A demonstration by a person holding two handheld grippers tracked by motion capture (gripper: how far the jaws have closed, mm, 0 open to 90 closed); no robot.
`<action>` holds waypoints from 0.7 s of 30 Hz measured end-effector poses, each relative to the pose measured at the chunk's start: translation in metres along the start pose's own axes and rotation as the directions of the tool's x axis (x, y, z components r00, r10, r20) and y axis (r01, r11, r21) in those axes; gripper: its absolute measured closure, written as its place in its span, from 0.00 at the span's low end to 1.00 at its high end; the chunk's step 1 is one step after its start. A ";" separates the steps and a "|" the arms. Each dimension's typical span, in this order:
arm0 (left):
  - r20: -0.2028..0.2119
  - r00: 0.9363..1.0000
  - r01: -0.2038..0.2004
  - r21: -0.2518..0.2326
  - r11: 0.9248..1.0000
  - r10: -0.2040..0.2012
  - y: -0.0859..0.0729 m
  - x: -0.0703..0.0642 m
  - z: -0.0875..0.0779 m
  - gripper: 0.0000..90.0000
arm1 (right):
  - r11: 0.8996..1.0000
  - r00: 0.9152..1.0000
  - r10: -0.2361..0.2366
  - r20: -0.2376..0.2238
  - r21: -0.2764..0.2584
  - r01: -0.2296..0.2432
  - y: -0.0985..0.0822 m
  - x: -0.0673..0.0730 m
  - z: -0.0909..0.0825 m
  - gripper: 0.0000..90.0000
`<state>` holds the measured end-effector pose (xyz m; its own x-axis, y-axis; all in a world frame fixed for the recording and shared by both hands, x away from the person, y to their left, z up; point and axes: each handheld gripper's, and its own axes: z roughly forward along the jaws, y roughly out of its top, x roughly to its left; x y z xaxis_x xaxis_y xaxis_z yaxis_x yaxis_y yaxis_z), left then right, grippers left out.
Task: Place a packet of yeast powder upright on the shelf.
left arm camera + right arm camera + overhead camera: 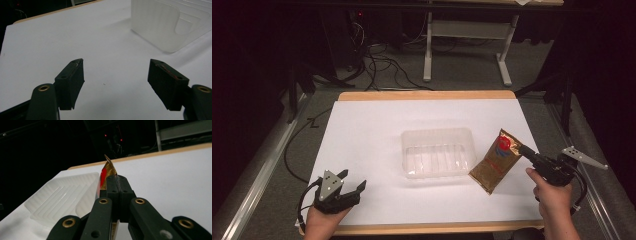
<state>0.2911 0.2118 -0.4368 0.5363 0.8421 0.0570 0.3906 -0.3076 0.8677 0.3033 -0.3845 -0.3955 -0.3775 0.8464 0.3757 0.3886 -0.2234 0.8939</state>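
Gold pouch [496, 161], red logo, tilted, lifted beside clear tray [438, 151].

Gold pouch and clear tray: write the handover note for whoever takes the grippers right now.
Right gripper: shut on the gold pouch, pinching its right edge near the top; the pouch hangs tilted just right of the tray.
Left gripper: open, nothing between the jaws, at the near left corner of the white table.
Tray: clear plastic, mid-table, nothing in it.
Done: pouch gripped.
Left: probably carry the pouch over the tray, lower it in and release; the left gripper is free to steady the tray if it slides.
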 end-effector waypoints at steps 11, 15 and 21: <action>-0.001 1.000 -0.002 -0.005 1.000 0.001 0.000 -0.001 0.000 0.33 | 0.990 0.993 -0.111 0.031 -0.089 0.114 0.015 0.018 -0.010 1.00; -0.001 1.000 -0.010 0.000 1.000 0.010 0.000 -0.001 0.001 0.33 | 0.982 0.988 -0.144 0.056 -0.118 0.150 0.019 0.022 -0.013 1.00; -0.003 0.999 -0.032 0.005 0.999 0.032 0.000 -0.002 0.002 0.33 | 0.980 0.984 -0.159 0.079 -0.107 0.167 0.016 0.018 -0.011 1.00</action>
<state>0.2912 0.2095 -0.4379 0.5460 0.8333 0.0863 0.3771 -0.3365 0.8629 0.2933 -0.3778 -0.3718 -0.3666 0.9068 0.2083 0.2284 -0.1293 0.9649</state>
